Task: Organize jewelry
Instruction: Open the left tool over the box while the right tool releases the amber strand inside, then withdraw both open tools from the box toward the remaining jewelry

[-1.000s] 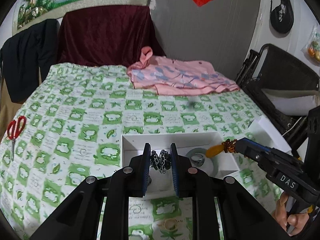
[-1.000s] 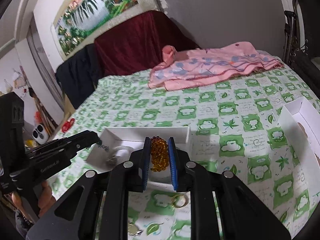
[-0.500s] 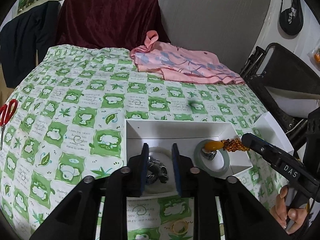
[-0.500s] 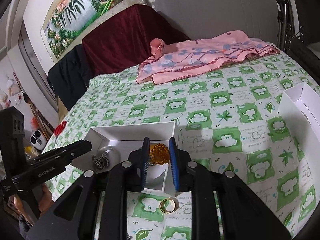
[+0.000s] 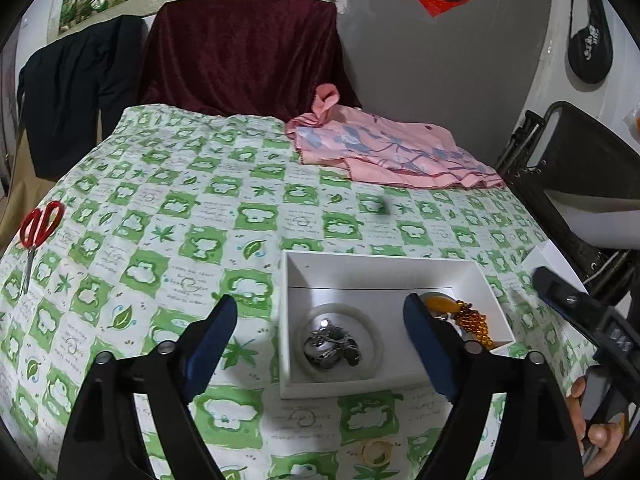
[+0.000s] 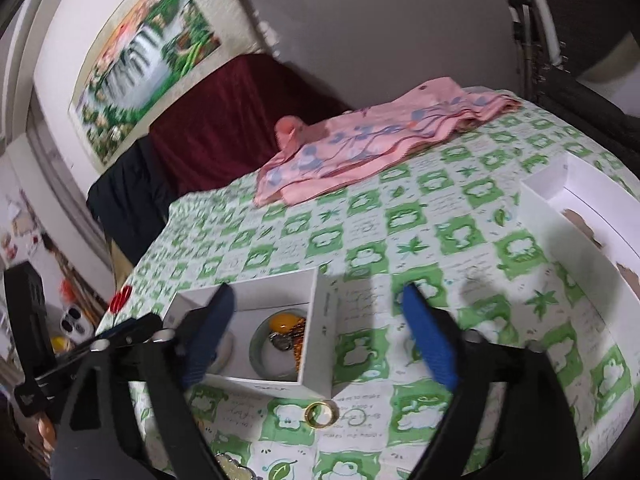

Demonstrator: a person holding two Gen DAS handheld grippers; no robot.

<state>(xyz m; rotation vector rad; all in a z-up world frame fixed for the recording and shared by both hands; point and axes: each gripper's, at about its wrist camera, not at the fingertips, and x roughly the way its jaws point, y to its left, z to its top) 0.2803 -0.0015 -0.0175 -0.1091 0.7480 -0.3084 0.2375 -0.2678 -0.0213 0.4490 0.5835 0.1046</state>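
Both my grippers opening over the white box, nothing gripped.

My left gripper (image 5: 320, 332) spreads wide above the box (image 5: 384, 268), whose long side runs left to right on the green checked cloth (image 5: 180, 216); inside lie a dark silvery chain (image 5: 332, 346) heaped in a pale bangle (image 5: 340, 312), then amber beads (image 5: 474, 322). My right gripper (image 6: 316, 332) also spreads, empty; a gold ring (image 6: 319, 414) lies just outside.

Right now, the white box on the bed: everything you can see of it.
The white box is a shallow, open rectangular tray that looks like cardboard, lying flat on the green-patterned bedsheet. Inside lie a pale bangle ringing a dark metallic piece, plus amber beads at the right end. Neither hand-held gripper touches it.
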